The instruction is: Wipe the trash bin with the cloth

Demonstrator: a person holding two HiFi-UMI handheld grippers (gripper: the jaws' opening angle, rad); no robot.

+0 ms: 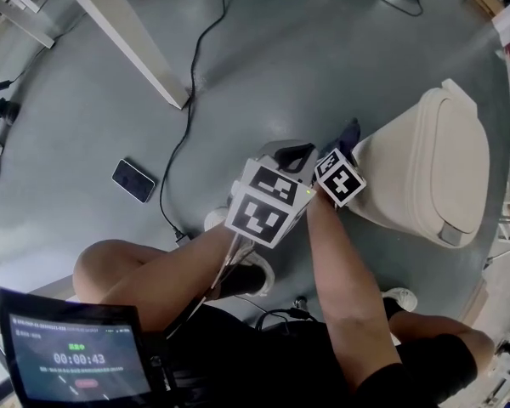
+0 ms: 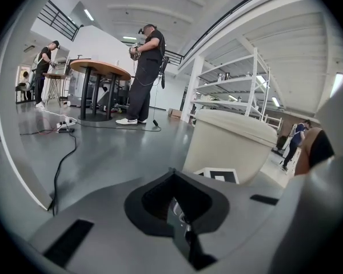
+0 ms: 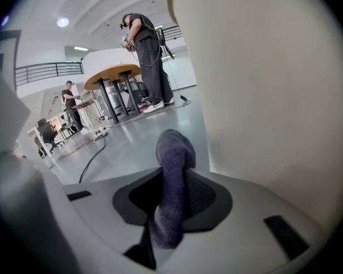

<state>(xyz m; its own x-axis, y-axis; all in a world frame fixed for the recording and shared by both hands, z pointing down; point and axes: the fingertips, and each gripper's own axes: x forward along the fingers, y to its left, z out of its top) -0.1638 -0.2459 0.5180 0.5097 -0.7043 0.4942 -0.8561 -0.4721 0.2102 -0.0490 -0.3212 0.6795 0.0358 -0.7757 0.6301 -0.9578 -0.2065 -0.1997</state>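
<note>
- pinching a dark purple cloth (image 3: 172, 153), the right tongs (image 3: 174, 178) sit just beside the side wall of the beige trash bin (image 3: 263, 96), which stands on the grey floor (image 1: 280, 66).
- whether the cloth touches that wall, i cannot tell.
- the left tongs (image 2: 180, 221) are pressed together and empty, near the bin.
- by my reading, wiping is at most just starting; the lid and the other walls look left to do.

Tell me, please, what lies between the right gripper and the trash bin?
Only the cloth, clamped by the right gripper, beside the trash bin; the right gripper view shows it.
</note>
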